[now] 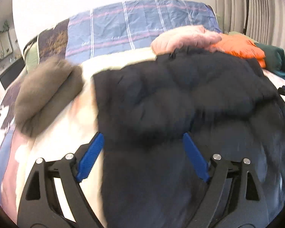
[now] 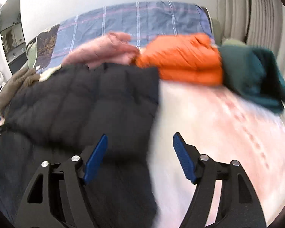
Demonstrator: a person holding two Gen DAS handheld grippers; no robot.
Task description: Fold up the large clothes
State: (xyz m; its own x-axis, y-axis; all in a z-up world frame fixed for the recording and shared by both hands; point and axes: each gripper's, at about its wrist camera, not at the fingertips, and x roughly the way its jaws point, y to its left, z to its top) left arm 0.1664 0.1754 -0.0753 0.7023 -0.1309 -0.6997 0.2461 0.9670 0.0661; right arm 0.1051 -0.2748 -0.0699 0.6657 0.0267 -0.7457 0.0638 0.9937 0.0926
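Observation:
A black quilted puffer jacket point(image 1: 180, 95) lies spread on the bed, blurred in both views. My left gripper point(image 1: 142, 134) hovers over its left part, near the left edge, with the blue pads point(image 1: 92, 156) wide apart and gripping nothing. In the right wrist view the jacket point(image 2: 85, 98) fills the left half. My right gripper point(image 2: 140, 134) stands open above the jacket's right edge, one finger over the dark fabric and the other over the pale sheet point(image 2: 228, 133).
Beyond the jacket lie a pink puffer point(image 1: 186, 38), a folded orange puffer point(image 2: 184, 60) and a teal garment point(image 2: 256, 72). A brown furry piece point(image 1: 47, 93) sits at the left. A blue checked cover point(image 1: 133, 22) lies at the bed's far end; a curtain point(image 1: 256, 9) hangs at the right.

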